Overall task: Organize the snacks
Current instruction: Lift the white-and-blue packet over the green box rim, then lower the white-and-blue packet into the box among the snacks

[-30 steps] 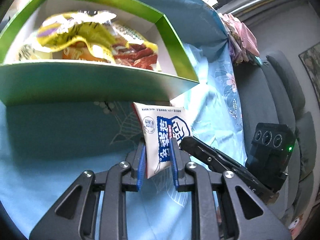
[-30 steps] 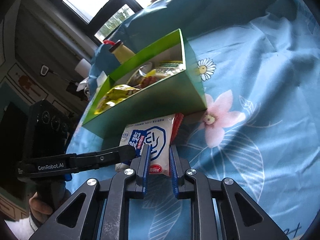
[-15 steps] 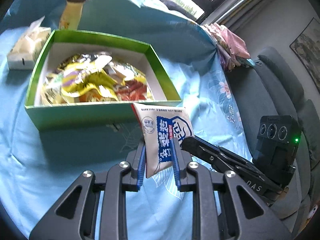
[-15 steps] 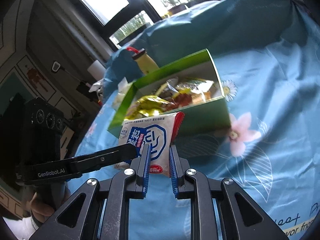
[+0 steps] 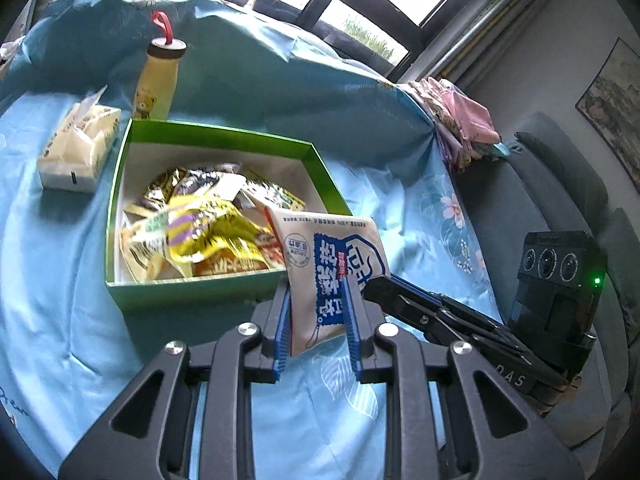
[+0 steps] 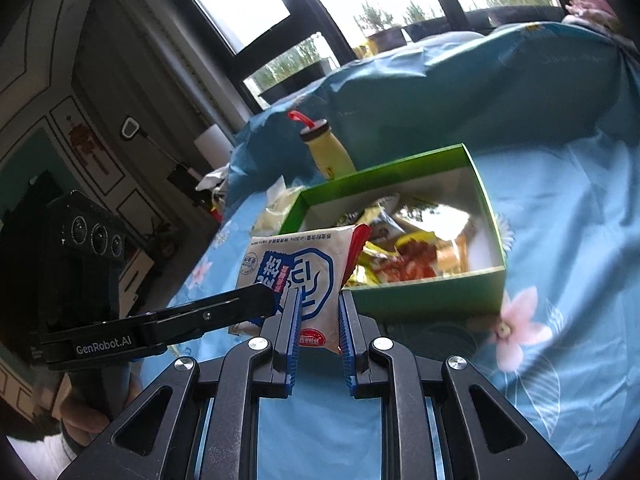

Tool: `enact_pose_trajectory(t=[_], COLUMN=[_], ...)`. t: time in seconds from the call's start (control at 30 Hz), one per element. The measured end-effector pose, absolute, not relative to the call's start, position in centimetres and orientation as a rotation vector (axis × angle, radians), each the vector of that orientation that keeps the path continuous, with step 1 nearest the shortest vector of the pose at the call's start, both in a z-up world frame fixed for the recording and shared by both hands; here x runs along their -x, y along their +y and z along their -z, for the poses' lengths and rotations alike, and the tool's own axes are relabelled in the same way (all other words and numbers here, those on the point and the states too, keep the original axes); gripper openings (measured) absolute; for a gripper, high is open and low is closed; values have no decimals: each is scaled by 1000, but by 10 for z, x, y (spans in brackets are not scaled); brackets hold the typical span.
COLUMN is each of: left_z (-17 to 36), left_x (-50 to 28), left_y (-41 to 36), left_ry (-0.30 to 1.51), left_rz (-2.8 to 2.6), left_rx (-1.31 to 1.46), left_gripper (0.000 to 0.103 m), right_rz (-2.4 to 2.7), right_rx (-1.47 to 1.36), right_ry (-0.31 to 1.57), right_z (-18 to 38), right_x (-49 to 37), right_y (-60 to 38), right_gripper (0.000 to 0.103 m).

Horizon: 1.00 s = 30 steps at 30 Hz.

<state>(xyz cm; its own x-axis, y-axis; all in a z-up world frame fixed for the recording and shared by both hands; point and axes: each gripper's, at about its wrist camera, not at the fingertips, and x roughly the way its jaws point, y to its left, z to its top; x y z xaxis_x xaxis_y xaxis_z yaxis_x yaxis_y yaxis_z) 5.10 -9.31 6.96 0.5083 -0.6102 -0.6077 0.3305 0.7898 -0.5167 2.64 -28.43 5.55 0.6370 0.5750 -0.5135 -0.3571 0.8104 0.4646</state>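
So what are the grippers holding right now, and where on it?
Both the left gripper and right gripper pinch one white-and-blue snack packet, each clamping a lower corner of it.

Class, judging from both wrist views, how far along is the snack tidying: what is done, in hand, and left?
Done: several packets already lie in the green box. In hand: the left gripper and right gripper both pinch one white-and-blue snack packet, raised just short of the box. Left: lowering it inside and releasing.

A yellow plastic bottle [image 5: 156, 84] with a brown cap stands far left on the blue floral cloth [image 5: 48, 272], near a pale tissue pack [image 5: 78, 148]; a grey sofa [image 5: 560, 184] sits right.
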Motion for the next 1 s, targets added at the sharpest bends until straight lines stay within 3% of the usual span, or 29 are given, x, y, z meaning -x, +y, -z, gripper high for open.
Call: enact_pose_trajectory(t=[1.0], left_z=[-53], left_x=[-111], left_y=[-77], left_ry=[871], left_rz=[542], left_rx=[337], left_gripper=[25], right_rz=[-558], right_rx=[-331], right_ry=[709], right_z=[-42], right_x=[-93], right_y=[-266], right_gripper=[20])
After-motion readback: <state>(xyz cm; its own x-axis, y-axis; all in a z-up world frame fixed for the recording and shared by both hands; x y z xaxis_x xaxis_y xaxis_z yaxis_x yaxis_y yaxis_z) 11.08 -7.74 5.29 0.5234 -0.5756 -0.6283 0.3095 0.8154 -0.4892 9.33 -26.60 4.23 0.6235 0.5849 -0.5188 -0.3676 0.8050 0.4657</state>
